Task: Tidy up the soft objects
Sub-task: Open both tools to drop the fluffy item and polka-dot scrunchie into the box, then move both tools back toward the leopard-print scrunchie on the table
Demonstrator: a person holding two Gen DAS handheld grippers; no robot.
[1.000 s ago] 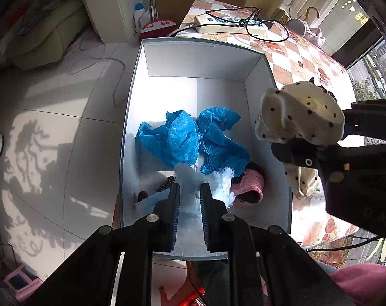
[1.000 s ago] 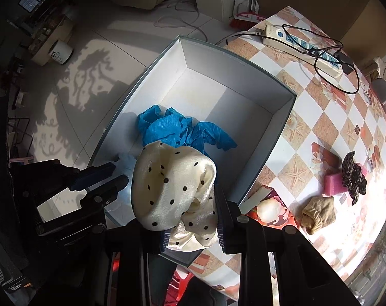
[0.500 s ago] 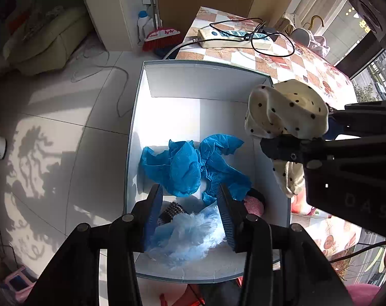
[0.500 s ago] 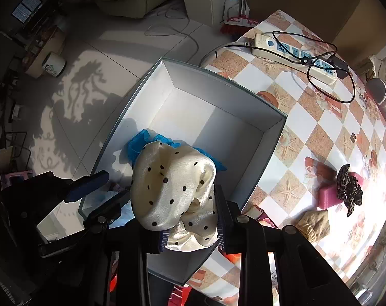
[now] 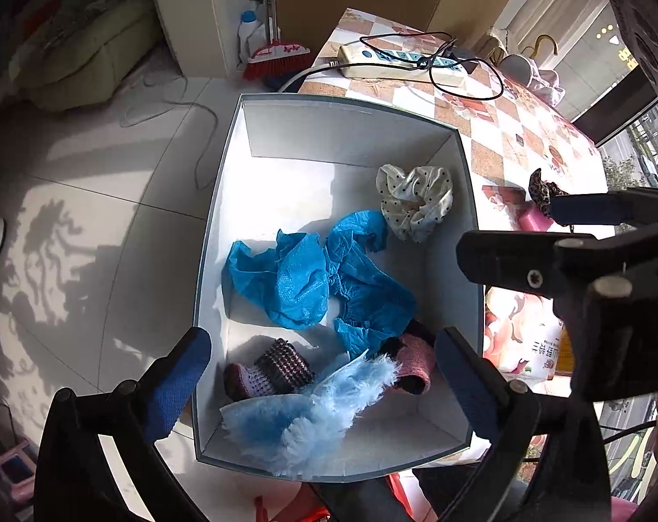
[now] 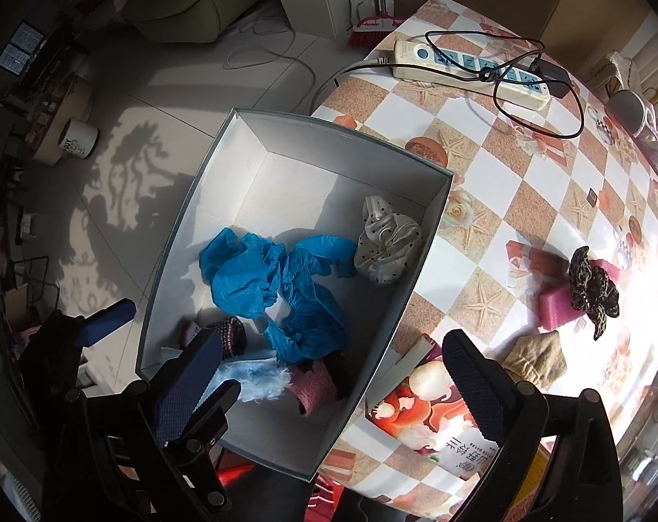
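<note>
A white box holds the soft things. A cream polka-dot scrunchie lies loose by its right wall. Crumpled blue shoe covers fill the middle. At the near end rest a light blue fluffy piece, a pink knit piece and a striped knit piece. My left gripper hangs over the near end, its jaws opening wide with nothing gripped. My right gripper hovers above the box's right edge, jaws also opening, nothing between the pads.
On the checkered table to the right lie a leopard scrunchie on a pink sponge, a beige cloth, a printed packet and a power strip with cable. Tiled floor lies left of the box.
Both grippers opened. The light blue fluffy piece dropped from the left gripper into the near end of the box. The polka-dot scrunchie fell from the right gripper to the box floor.
</note>
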